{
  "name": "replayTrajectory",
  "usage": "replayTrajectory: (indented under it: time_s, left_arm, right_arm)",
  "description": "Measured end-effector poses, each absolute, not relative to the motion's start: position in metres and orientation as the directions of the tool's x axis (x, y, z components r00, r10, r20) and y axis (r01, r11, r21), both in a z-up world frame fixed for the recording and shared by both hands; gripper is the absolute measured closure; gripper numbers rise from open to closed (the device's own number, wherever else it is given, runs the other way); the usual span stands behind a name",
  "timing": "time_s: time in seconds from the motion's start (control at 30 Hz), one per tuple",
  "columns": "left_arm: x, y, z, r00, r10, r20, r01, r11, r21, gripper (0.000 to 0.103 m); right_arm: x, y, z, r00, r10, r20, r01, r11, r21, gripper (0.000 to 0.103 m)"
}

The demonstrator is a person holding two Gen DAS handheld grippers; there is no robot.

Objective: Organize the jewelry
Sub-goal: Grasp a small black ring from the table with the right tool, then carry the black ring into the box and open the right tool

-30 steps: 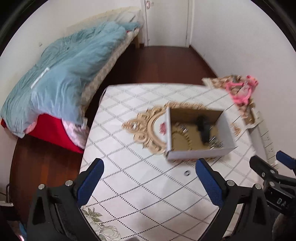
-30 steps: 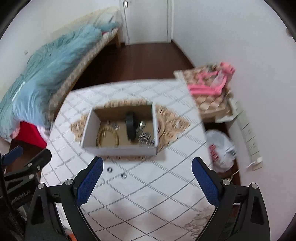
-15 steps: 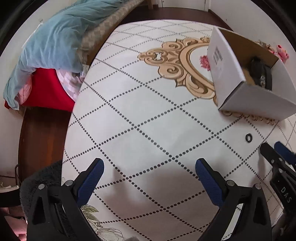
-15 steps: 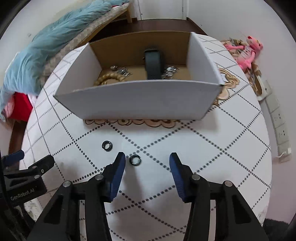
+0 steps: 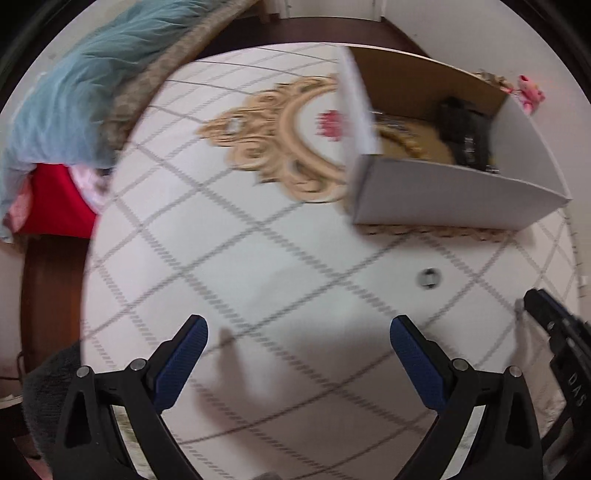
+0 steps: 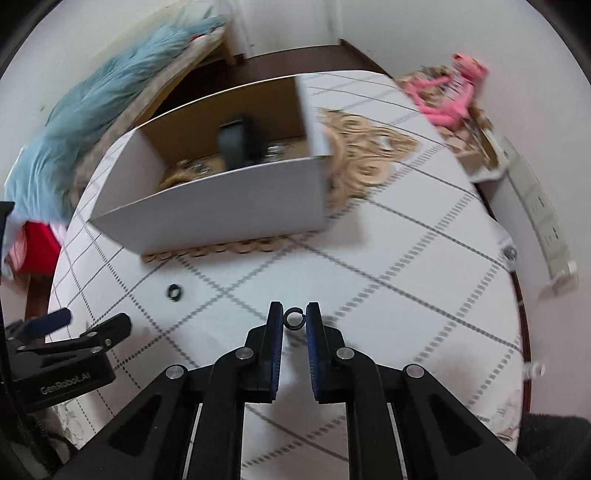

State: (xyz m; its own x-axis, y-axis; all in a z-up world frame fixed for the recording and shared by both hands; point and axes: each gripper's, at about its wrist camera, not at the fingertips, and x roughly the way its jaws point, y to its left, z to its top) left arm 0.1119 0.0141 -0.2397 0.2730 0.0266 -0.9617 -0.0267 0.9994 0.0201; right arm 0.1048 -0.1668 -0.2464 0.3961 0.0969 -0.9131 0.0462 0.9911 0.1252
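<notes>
The right gripper (image 6: 294, 320) pinched a small black ring (image 6: 294, 318); the left gripper (image 5: 297, 345) hung spread above the white quilted tablecloth (image 5: 236, 258); a second black ring (image 6: 176, 292) lay near the open cardboard box (image 6: 229, 206).

White walls (image 6: 388, 18) and dark wooden floor (image 5: 48, 280) surround a bed (image 5: 177, 55) with a blue blanket (image 5: 62, 92), beside the tabletop's (image 5: 258, 266) far left edge.

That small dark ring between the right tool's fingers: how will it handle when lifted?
The ring looks rigid, thin and probably light. Pinched edge-on in the right tool, its narrow rounded rim gives the fingers little contact, so it may twist or slip. If dropped on the smooth table, it could roll.
</notes>
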Motion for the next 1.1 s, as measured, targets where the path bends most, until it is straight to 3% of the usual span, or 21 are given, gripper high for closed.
replayTrajectory:
  time_s: [0.23, 0.33, 0.4, 0.47, 0.57, 0.87, 1.1]
  left_arm:
    - [0.125, -0.029, -0.242, 0.310, -0.029, -0.950, 0.052, 0.999, -0.013, 0.005]
    - [0.123, -0.043, -0.244, 0.324, -0.038, -0.945, 0.086, 0.996, -0.011, 0.034]
    - [0.123, -0.044, -0.242, 0.352, -0.048, -0.935, 0.107, 0.994, -0.011, 0.047]
    - [0.122, -0.048, -0.238, 0.371, -0.055, -0.927, 0.127, 0.992, -0.008, 0.072]
    - [0.124, -0.048, -0.237, 0.377, -0.069, -0.924, 0.142, 0.990, -0.016, 0.090]
    - [0.118, -0.038, -0.227, 0.378, -0.133, -0.916, 0.141, 0.986, -0.085, 0.093]
    - [0.127, -0.018, -0.167, 0.415, -0.237, -0.879, 0.157, 0.970, -0.187, 0.093]
  right_arm:
    - [0.100, -0.194, -0.249, 0.406, -0.002, -0.914, 0.104, 0.994, 0.044, 0.090]
    - [0.101, -0.201, -0.249, 0.408, -0.013, -0.913, 0.126, 0.991, 0.042, 0.090]
    - [0.102, -0.203, -0.248, 0.412, -0.019, -0.911, 0.133, 0.990, 0.040, 0.090]
    - [0.102, -0.205, -0.248, 0.414, -0.021, -0.910, 0.132, 0.991, 0.037, 0.090]
    - [0.103, -0.203, -0.248, 0.414, -0.022, -0.910, 0.130, 0.991, 0.036, 0.090]
    - [0.101, -0.197, -0.227, 0.448, 0.016, -0.894, 0.109, 0.991, 0.072, 0.090]
    - [0.114, -0.192, -0.184, 0.488, 0.150, -0.860, 0.066, 0.976, 0.208, 0.090]
